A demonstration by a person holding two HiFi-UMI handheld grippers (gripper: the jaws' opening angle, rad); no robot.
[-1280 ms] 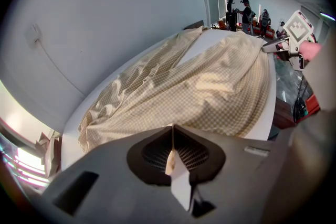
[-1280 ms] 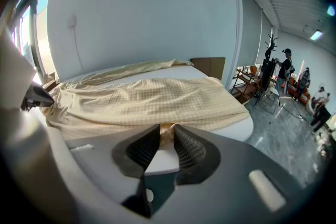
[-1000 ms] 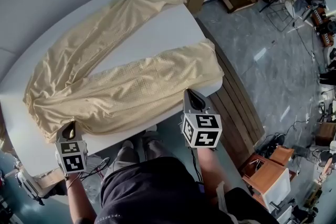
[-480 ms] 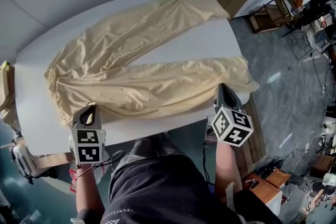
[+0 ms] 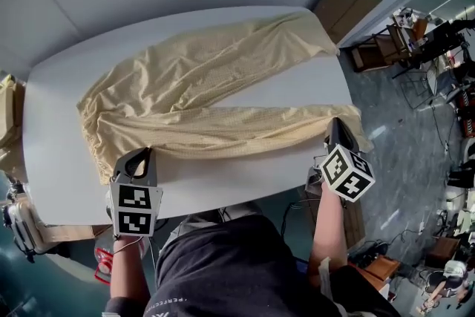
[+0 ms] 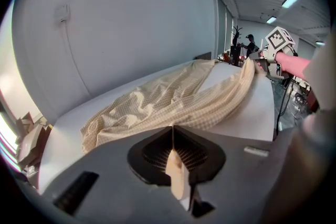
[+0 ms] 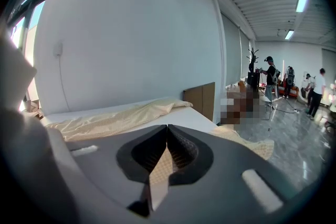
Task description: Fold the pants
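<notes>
Pale yellow checked pants [image 5: 208, 85] lie spread in a V on the white table [image 5: 245, 174], waist at the left and legs running right. My left gripper [image 5: 141, 157] is shut on the waist's near corner, and a fold of the cloth [image 6: 176, 176] shows pinched between its jaws. At the table's right edge my right gripper [image 5: 335, 127] is shut on the near leg's hem, with checked cloth [image 7: 157, 170] clamped in its jaws. The near leg [image 6: 220, 99] stretches between the two grippers, lifted along its near edge. The far leg [image 7: 121, 115] lies flat on the table.
A brown cardboard panel [image 5: 349, 11] leans by the table's far right corner. Stands, crates and cables [image 5: 415, 41] crowd the grey floor on the right, where people [image 7: 270, 78] stand in the distance. Cardboard boxes [image 5: 7, 115] sit at the table's left end.
Both grippers have risen with the cloth in them. The near leg's near edge is lifted and drawn into a narrower, tauter band. The head view has swung so the table lies more level.
</notes>
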